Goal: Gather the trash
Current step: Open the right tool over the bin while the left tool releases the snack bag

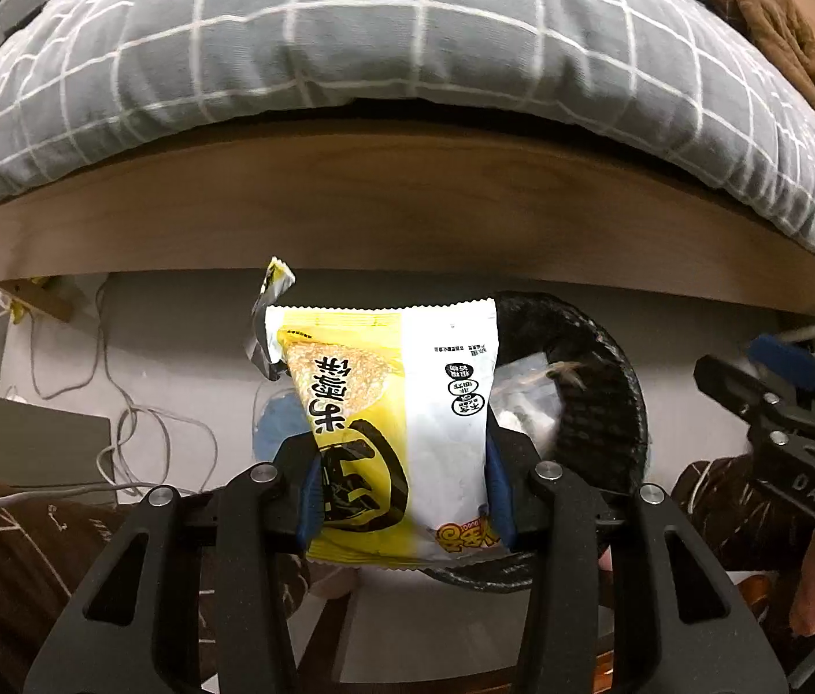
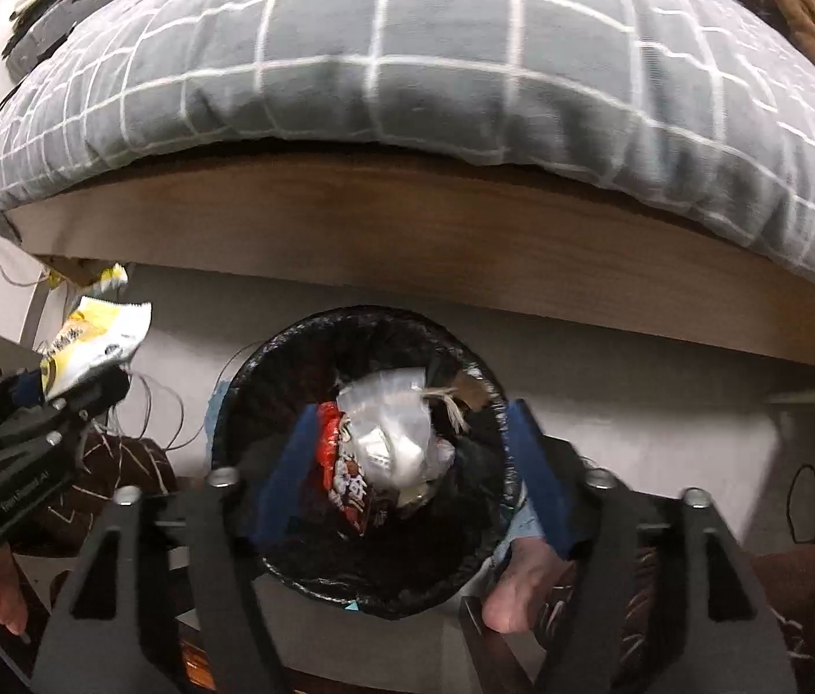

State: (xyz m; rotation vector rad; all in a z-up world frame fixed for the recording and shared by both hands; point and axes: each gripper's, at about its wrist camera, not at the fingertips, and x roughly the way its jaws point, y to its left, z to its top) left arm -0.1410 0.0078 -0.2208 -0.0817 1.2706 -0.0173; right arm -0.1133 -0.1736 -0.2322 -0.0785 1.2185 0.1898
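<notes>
Right gripper fingers spread above black bin, red wrapper inside

The left gripper points steeply down, its blue pads clamped on something. The right gripper points down too, jaws spread wide, apparently empty.

Bin mouth is open from above but partly filled by a red wrapper and clear bag. Far side is blocked close behind by the bed frame and overhanging quilt. Cables clutter the floor left of it.
</notes>
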